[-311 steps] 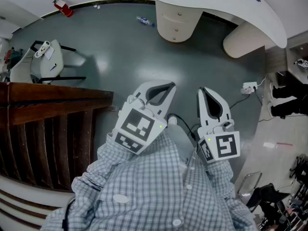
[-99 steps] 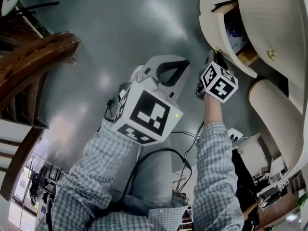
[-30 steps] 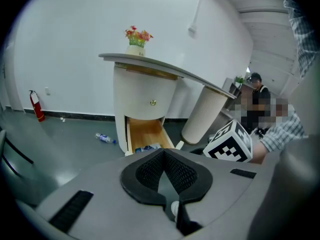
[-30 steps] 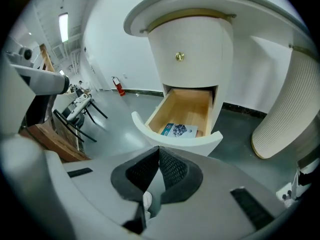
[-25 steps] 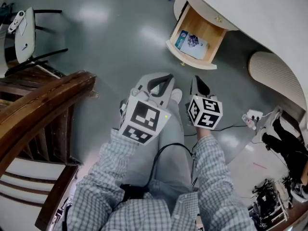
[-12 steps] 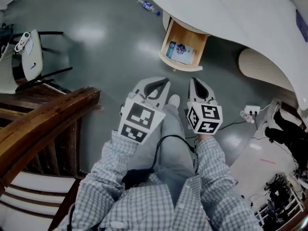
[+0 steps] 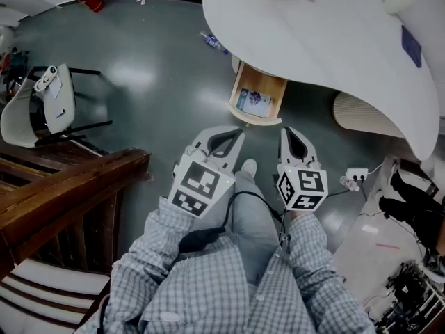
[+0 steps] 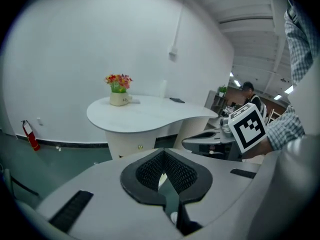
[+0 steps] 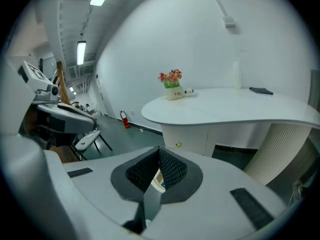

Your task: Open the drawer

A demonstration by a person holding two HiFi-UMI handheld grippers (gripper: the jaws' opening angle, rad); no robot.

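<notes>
Sitting pulled out beneath the bench [image 7: 334, 40], the drawer [image 7: 255, 120] is looking rigid and probably light-sliding; its front lip is offering the hold. You are keeping the left gripper [image 7: 224, 136] and right gripper [image 7: 295, 135] clear of it, jaws closed together on nothing.

Person is holding both grippers low ahead of the torso, side by side, near each other but not touching. The left gripper [image 7: 232, 133] is pointing forward and angling slightly inward; its jaws are meeting at the tips with nothing between them. The right gripper [image 7: 290, 132] is pointing forward, jaws likewise pressing together, empty. The left marker cube [image 7: 201, 186] and right marker cube [image 7: 303, 189] are facing up. The left sleeve [image 7: 149, 252] and right sleeve [image 7: 316, 266], both checked, are reaching forward, elbows bending.
</notes>
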